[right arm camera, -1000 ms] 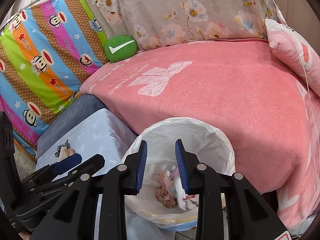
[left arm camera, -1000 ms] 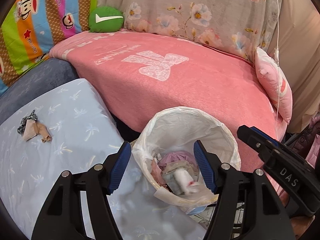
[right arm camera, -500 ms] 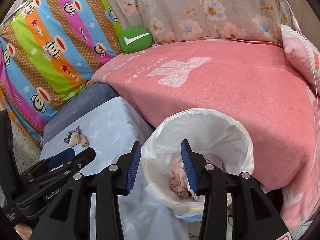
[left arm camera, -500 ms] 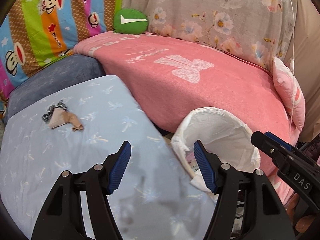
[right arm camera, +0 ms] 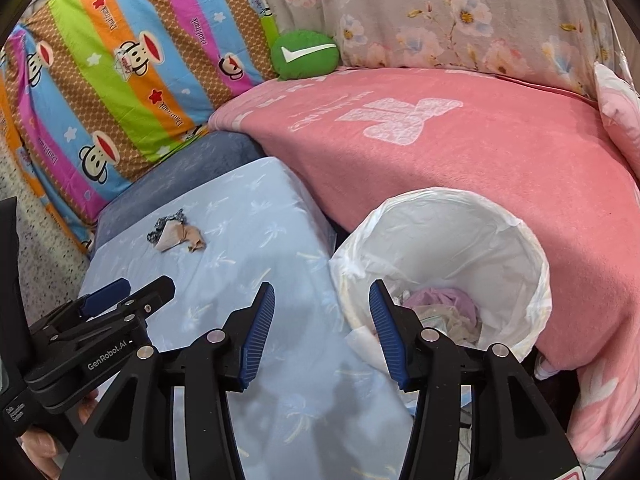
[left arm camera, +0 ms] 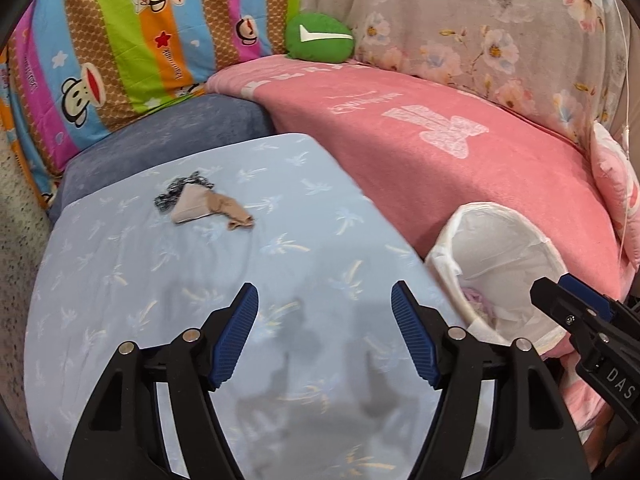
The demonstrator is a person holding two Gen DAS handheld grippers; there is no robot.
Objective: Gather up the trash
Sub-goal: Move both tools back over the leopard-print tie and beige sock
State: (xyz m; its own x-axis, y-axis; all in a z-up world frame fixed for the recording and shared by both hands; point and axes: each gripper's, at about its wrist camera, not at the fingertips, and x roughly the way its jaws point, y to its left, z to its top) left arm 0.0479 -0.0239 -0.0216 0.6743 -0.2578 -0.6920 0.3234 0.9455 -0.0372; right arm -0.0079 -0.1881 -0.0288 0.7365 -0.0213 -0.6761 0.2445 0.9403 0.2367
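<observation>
Beside the bin, both our grippers empty, jaws opening.
Left gripper (left arm camera: 324,336) and right gripper (right arm camera: 322,330) have swung off the lined trash bin (right arm camera: 516,224) toward the crumpled scrap (left arm camera: 204,206) left of it on the blue cover (left arm camera: 120,280): next pickup.

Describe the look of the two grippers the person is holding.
Both the left gripper and right gripper are black plastic with two angled fingers, ribbed blue pads and silver rivets. Seen from the opposite camera, the left one's side reads "GenRobot.AI" in white; the right one's side shows white letters "DAS".
</observation>
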